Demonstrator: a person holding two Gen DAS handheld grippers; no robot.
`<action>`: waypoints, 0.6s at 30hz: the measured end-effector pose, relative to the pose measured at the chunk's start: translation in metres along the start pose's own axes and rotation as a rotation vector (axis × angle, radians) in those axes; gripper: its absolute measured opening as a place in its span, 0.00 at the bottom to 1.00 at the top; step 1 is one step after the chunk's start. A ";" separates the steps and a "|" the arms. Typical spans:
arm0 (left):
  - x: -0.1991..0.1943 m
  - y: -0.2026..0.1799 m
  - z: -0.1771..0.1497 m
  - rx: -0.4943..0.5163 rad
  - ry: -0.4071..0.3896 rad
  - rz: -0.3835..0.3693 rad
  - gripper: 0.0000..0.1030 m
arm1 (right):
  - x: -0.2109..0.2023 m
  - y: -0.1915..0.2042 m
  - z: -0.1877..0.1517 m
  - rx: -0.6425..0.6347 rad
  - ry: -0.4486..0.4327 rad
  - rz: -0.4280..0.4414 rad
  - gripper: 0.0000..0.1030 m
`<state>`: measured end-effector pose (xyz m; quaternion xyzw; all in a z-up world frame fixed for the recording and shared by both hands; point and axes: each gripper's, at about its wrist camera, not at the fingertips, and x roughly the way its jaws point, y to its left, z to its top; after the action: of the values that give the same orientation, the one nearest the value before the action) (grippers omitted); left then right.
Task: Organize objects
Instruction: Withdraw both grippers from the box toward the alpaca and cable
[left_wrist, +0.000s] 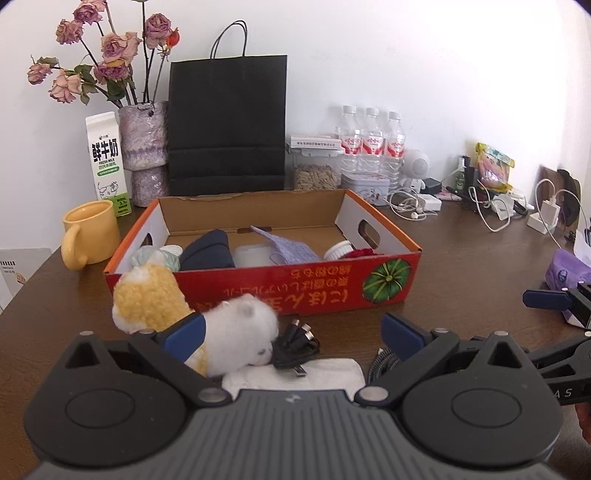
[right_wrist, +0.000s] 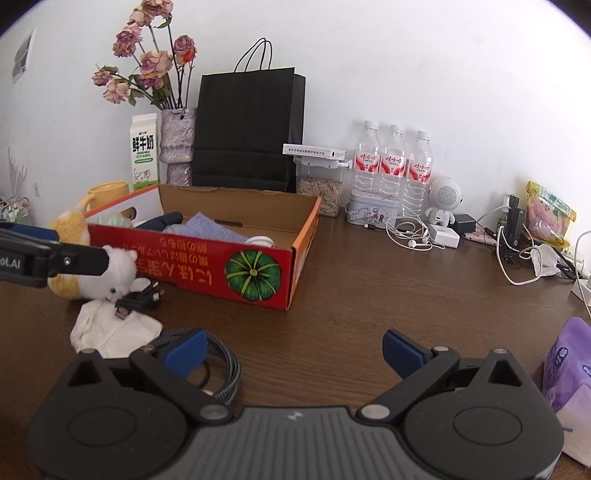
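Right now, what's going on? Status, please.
Both tools open: left, right. Plush toy on table before red box, at left tool. Black cable against toy.

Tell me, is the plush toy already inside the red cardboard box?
No, the plush toy lies on the table in front of the red cardboard box, beside a black cable and a white cloth.

black grippers (left_wrist: 291, 338) — blue fingertips (left_wrist: 184, 332)

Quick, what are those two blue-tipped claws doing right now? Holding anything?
Left gripper: open, empty, by the fluffy white-and-yellow plush toy.
Right gripper: open, empty, over the brown wooden table.
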<state>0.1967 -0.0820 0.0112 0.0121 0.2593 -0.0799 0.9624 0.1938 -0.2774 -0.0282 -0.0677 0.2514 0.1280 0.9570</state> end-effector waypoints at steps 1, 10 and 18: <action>0.000 -0.003 -0.003 0.009 0.007 -0.010 1.00 | -0.003 0.000 -0.004 -0.010 0.007 0.009 0.94; 0.014 -0.035 -0.026 0.056 0.075 -0.045 0.87 | -0.005 -0.002 -0.027 0.005 0.075 0.095 0.57; 0.030 -0.047 -0.046 0.079 0.143 -0.103 0.42 | 0.001 -0.002 -0.030 0.050 0.092 0.158 0.45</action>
<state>0.1917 -0.1299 -0.0431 0.0422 0.3244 -0.1382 0.9348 0.1812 -0.2847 -0.0547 -0.0295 0.3028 0.1934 0.9328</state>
